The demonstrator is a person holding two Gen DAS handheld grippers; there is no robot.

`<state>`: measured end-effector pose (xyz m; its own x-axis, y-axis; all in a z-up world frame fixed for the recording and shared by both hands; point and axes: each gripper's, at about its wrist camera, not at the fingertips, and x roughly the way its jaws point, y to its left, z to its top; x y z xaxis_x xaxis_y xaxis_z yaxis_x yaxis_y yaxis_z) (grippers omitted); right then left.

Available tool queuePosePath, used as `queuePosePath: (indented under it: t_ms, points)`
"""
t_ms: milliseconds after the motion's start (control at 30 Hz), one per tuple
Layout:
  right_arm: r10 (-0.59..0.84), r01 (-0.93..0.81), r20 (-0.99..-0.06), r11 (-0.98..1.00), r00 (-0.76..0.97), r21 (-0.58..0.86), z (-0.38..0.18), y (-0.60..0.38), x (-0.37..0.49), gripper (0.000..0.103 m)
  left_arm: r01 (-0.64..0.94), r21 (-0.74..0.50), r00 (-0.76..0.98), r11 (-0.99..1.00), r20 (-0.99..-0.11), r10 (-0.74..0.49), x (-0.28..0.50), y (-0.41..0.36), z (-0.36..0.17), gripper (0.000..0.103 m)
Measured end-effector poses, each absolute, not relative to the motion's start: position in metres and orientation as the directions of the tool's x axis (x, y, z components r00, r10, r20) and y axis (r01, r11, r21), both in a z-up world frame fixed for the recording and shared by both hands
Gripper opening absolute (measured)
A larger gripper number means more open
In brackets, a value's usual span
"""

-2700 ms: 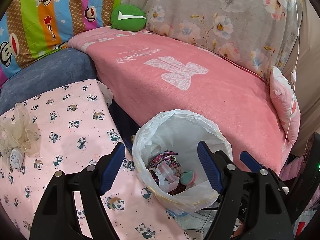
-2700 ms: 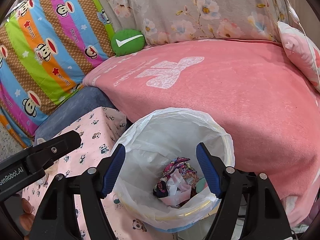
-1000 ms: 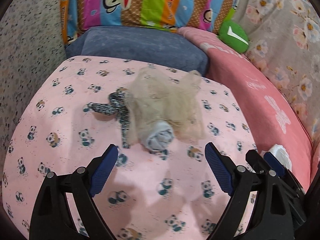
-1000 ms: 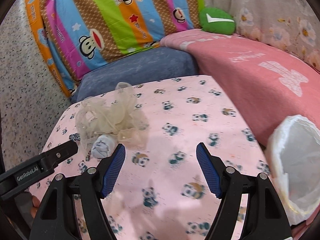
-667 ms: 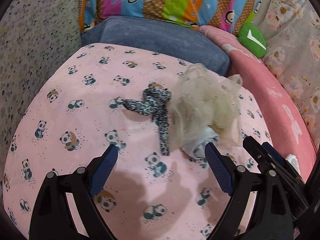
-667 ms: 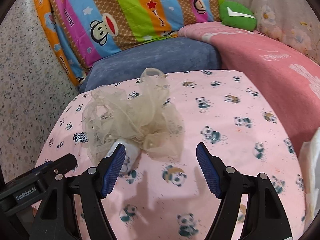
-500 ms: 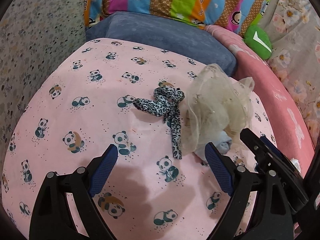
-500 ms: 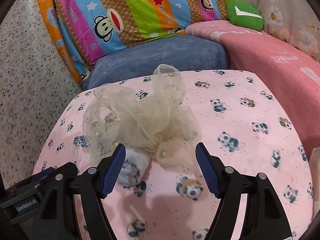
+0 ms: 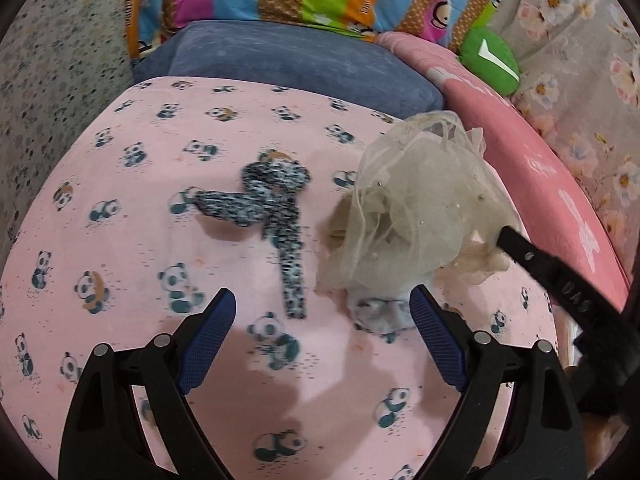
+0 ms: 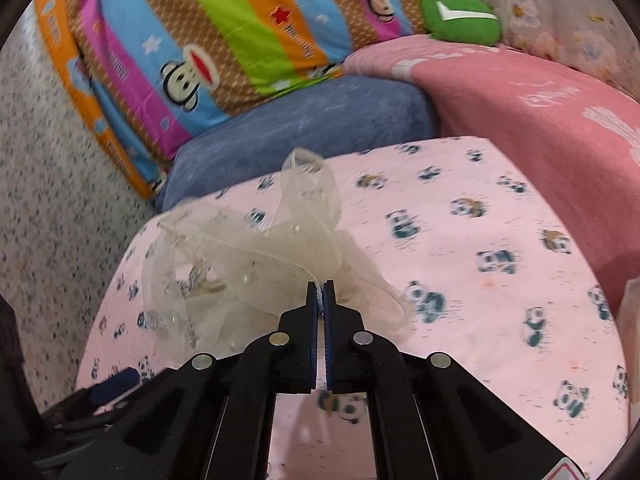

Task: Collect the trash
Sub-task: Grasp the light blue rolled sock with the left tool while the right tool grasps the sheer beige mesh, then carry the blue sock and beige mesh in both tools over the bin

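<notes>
Two fisheye views look down on a tabletop (image 9: 120,280) draped in a pink cloth printed with pandas, set against a blue cushion (image 9: 288,60) and a pink-covered sofa (image 10: 520,112). The right hand-held gripper (image 10: 321,292) is fully closed, its blue pads pinched on the near edge of a crumpled beige mesh bundle (image 10: 248,264) that rests on the cloth; a scrap of pale blue shows between the pads. In the left view the same bundle (image 9: 416,216) sits right of centre with a small blue-grey wad (image 9: 380,312) under its near side, and the black finger of the right hand-held gripper reaches into it from the right. The left hand-held gripper (image 9: 320,340) is wide open and empty, hovering low over the cloth just short of a leopard-print fabric strip (image 9: 276,216) lying left of the bundle, not touching it. The step in hand appears to be picking up: the mesh seems freshly gripped, the strip is probably next for the left. The next move likely calls for lifting the light, floppy mesh clear without snagging or dropping the wad, then carrying it to a bin. Only a pale sliver at the right edge of the right view hints at a container; its contents cannot be seen.
</notes>
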<state>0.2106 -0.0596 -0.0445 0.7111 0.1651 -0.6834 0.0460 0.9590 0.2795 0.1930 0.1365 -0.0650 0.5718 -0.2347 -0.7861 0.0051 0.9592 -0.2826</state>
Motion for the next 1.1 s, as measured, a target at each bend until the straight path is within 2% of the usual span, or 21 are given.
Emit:
queuePosePath:
  t_ms: [267, 400, 433, 567, 1100]
  points:
    - [0.134, 0.106, -0.656, 0.944, 0.743, 0.312, -0.030, -0.098, 0.186, 0.002, 0.090, -0.284, 0.535, 0.955, -0.795, -0.287, 0.206, 0.088, -0.080, 0.082]
    - [0.128, 0.118, -0.645, 0.938, 0.754, 0.325, -0.025, -0.109, 0.175, 0.002, 0.095, -0.284, 0.510, 0.954, -0.809, -0.291, 0.210, 0.078, -0.089, 0.064]
    - [0.128, 0.121, -0.642, 0.937, 0.756, 0.328, -0.024, -0.112, 0.172, 0.002, 0.095, -0.290, 0.504, 0.952, -0.811, -0.297, 0.210, 0.077, -0.090, 0.055]
    - [0.115, 0.134, -0.625, 0.932, 0.772, 0.337, -0.016, -0.124, 0.160, 0.002, 0.101, -0.284, 0.504, 0.954, -0.812, -0.295, 0.206, 0.071, -0.088, 0.042]
    - [-0.033, 0.245, -0.534, 0.911, 0.845, 0.331, 0.046, -0.192, 0.070, 0.002, 0.295, -0.270, 0.544, 0.917, -0.741, -0.393, 0.149, -0.013, -0.012, 0.039]
